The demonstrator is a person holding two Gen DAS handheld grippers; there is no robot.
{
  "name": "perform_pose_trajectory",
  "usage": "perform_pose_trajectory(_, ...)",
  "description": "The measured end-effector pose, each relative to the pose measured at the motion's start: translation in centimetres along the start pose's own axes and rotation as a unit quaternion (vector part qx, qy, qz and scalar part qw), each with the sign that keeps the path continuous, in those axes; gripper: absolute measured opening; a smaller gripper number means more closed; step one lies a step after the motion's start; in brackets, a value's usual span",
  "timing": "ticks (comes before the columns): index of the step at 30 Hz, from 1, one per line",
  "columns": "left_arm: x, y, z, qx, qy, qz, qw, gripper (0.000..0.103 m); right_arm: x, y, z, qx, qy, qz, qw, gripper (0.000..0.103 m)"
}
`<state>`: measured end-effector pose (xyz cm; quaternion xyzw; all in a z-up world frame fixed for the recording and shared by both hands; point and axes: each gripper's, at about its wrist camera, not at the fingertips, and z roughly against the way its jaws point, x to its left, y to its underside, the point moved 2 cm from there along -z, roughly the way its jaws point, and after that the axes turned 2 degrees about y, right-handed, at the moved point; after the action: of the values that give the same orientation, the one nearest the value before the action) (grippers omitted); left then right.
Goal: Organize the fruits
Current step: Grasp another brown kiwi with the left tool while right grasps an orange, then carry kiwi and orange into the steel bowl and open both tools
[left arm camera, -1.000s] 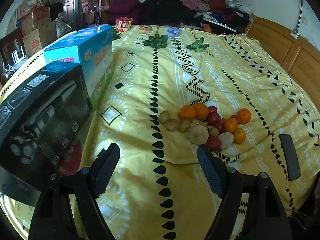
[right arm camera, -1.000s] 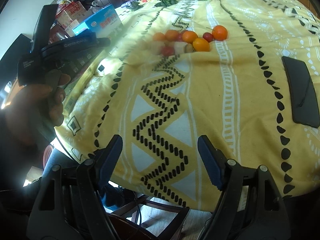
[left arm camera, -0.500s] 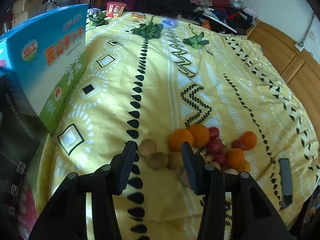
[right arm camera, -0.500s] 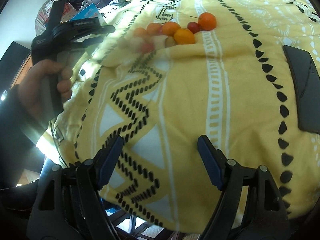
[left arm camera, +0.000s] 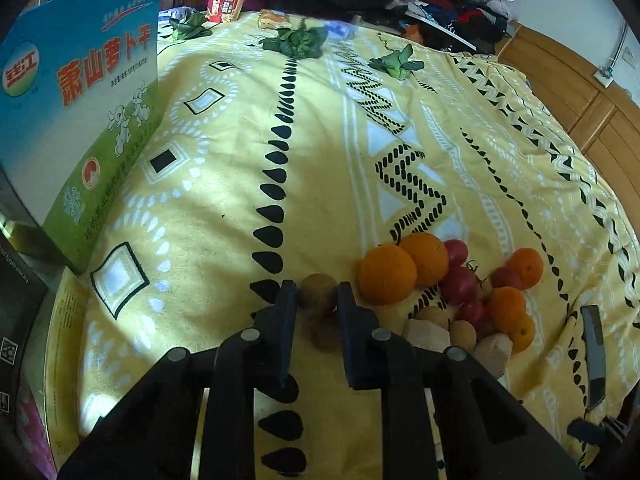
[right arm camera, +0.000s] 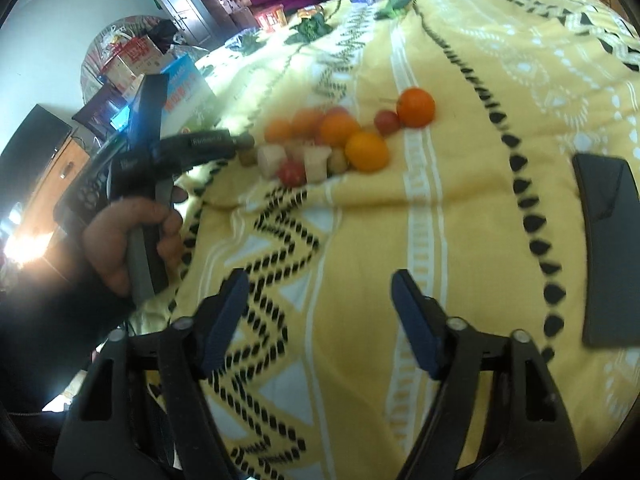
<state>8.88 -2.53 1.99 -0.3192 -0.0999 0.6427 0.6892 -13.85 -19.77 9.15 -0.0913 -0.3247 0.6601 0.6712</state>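
Observation:
A pile of fruit lies on the yellow patterned cloth: oranges, red tomatoes, brown kiwis and pale chunks. My left gripper has its jaws closed around a brown kiwi at the left end of the pile. In the right wrist view the left gripper reaches into the pile from the left. My right gripper is open and empty above the cloth, well short of the fruit.
A blue and green box stands at the left, with a black box beside it. Leafy greens lie at the far end. A black phone lies at the right. A person sits at the far end.
My left gripper moved forward and down to the pile and closed from wide open onto the kiwi. My right gripper moved closer to the fruit and stayed open.

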Motion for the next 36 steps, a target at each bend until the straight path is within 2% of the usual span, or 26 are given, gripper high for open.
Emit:
perform_pose_trajectory(3,0.0,0.1,1.4,-0.015,0.002,-0.002,0.9999,0.020,-1.1,-1.6,-1.1,-0.003,0.002,-0.011,1.000,0.057)
perform_pose_trajectory(6,-0.2,0.3,3.3,-0.026,0.020,-0.001,0.9995,0.020,-2.6,-3.8,-3.0,-0.004,0.007,-0.028,1.000,0.057)
perform_pose_trajectory(11,-0.7,0.5,5.5,-0.031,0.056,0.003,0.9979,0.020,-3.1,-7.4,-6.0,-0.012,0.015,-0.016,1.000,0.059)
perform_pose_trajectory(16,-1.0,0.9,6.3,-0.027,0.070,0.007,0.9971,0.020,-3.5,-7.8,-8.7,0.014,-0.001,-0.015,1.000,0.057)
perform_pose_trajectory(18,-1.0,0.9,6.4,-0.027,0.072,0.010,0.9970,0.020,-3.9,-7.3,-8.8,0.012,-0.013,-0.026,1.000,0.050)
perform_pose_trajectory(19,-1.0,0.9,6.6,-0.029,0.072,0.009,0.9970,0.020,-4.2,-7.2,-8.6,0.010,-0.009,-0.030,0.999,0.042)
perform_pose_trajectory(24,-1.5,0.5,8.6,-0.055,0.067,-0.003,0.9962,0.020,-3.8,-7.0,-7.2,-0.002,-0.010,-0.025,1.000,0.041)
perform_pose_trajectory(27,-1.4,-0.1,10.7,-0.079,0.059,-0.009,0.9951,0.020,-2.5,-7.5,-5.1,-0.026,-0.007,-0.013,1.000,0.041)
perform_pose_trajectory(32,0.3,-1.1,15.5,-0.123,0.044,-0.001,0.9914,0.020,2.4,-9.2,-1.0,-0.071,-0.014,0.043,0.996,0.041)
perform_pose_trajectory(36,3.4,-1.4,20.6,-0.164,0.028,0.019,0.9859,0.020,7.9,-10.8,1.8,-0.100,-0.038,0.093,0.990,0.041)
